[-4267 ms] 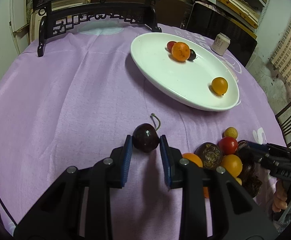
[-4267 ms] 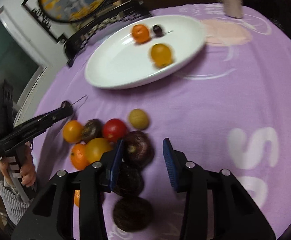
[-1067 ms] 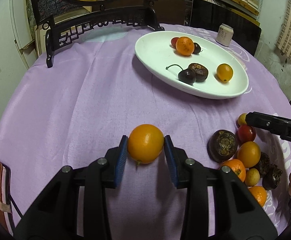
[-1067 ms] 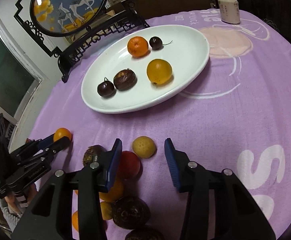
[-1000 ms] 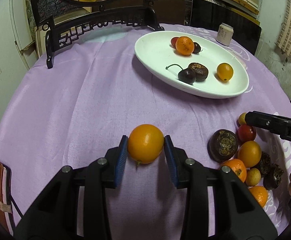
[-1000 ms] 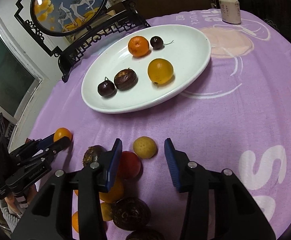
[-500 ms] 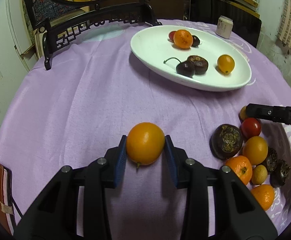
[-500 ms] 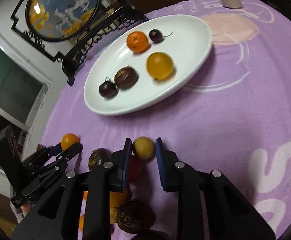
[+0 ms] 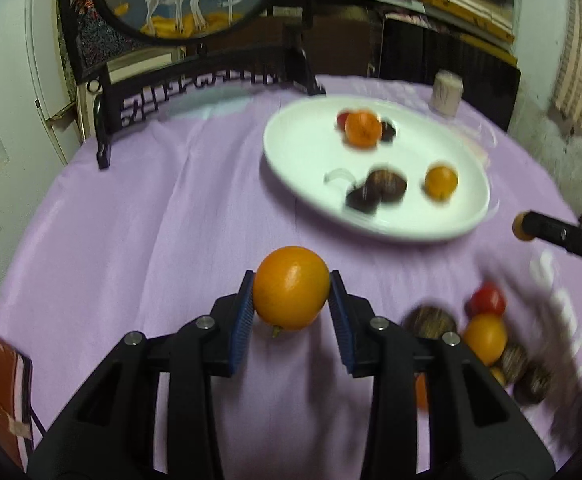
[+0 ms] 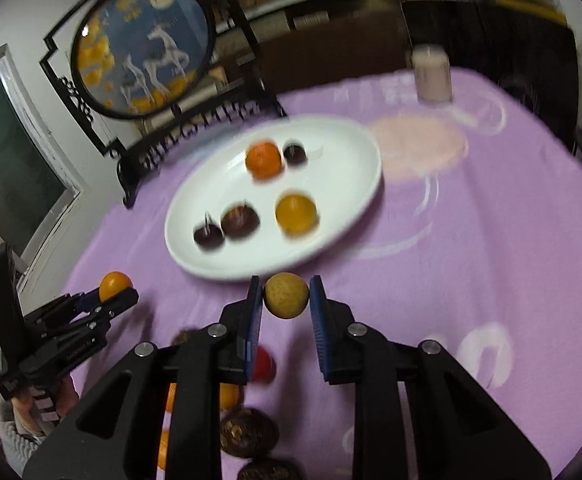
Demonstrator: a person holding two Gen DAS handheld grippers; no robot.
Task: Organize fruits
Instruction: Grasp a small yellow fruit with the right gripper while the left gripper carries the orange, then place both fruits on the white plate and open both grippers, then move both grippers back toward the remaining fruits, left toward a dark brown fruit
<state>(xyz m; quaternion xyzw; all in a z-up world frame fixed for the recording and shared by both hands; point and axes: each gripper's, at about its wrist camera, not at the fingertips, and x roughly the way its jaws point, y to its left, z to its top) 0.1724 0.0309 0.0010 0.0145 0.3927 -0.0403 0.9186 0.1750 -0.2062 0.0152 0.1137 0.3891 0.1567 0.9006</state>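
- The left gripper (image 9: 291, 300) is clamped on a round orange (image 9: 291, 287), its blue pads pressing both sides of the fruit, held above the purple tablecloth (image 9: 151, 220)
- The right gripper (image 10: 286, 304) is clenched on a small yellow-brown fruit (image 10: 286, 294), lifted clear of the cloth and just in front of the near rim of the plate
- Under and beside the right gripper lies the loose pile of fruit (image 10: 247, 428) on the cloth: a red one, an orange one and dark wrinkled ones, partly hidden by the gripper's arms
- In the left wrist view the same pile sits to the right, blurred
- Further back, the white oval plate (image 9: 303, 152) rests on the cloth and holds a tangerine (image 9: 363, 129), a yellow-orange fruit (image 9: 441, 182), a dark wrinkled fruit (image 9: 387, 186) and a dark cherry-like fruit (image 9: 361, 199) touching it; two small fruits sit behind the tangerine
- Beyond the plate stands a pale cup (image 10: 431, 76), blurred
- At the far edge of the table, a black carved stand carries a round painted screen (image 10: 143, 46) with deer
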